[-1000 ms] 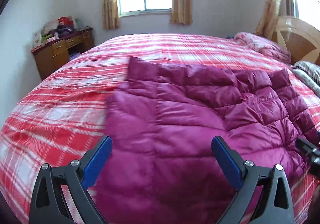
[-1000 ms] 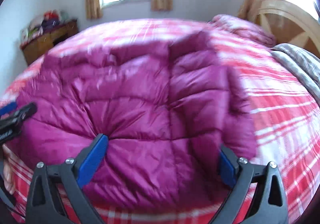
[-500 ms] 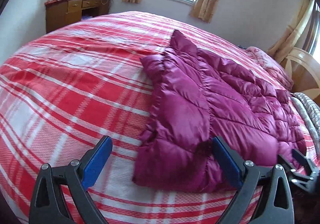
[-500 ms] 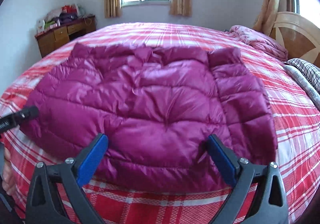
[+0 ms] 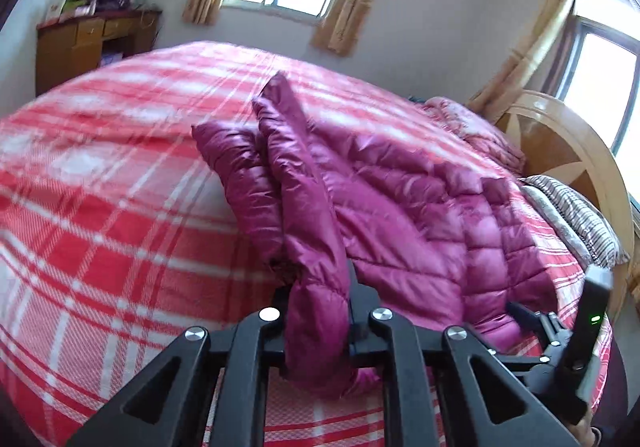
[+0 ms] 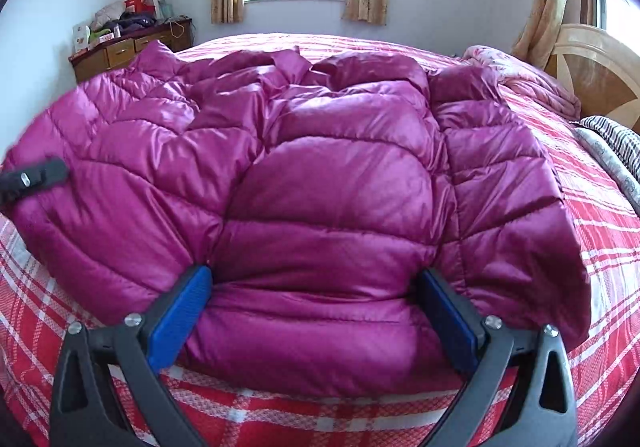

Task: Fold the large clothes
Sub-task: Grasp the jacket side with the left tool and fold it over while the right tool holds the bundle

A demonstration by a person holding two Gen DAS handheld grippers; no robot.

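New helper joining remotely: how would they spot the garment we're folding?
Find the big bed under the red-and-white plaid bedspread. Spread across its near half lies the shiny magenta quilted puffer jacket, the only glossy, puffy, unpatterned thing there.

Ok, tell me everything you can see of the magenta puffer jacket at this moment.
The magenta puffer jacket is glossy, quilted into puffy stitched panels, and lies spread over the red plaid bedspread, sleeves out to the sides. The left gripper is closing on the near edge at one side, with a fold bunched between the jaws and lifted into a ridge. The right gripper stands open, its blue pads straddling the near hem.
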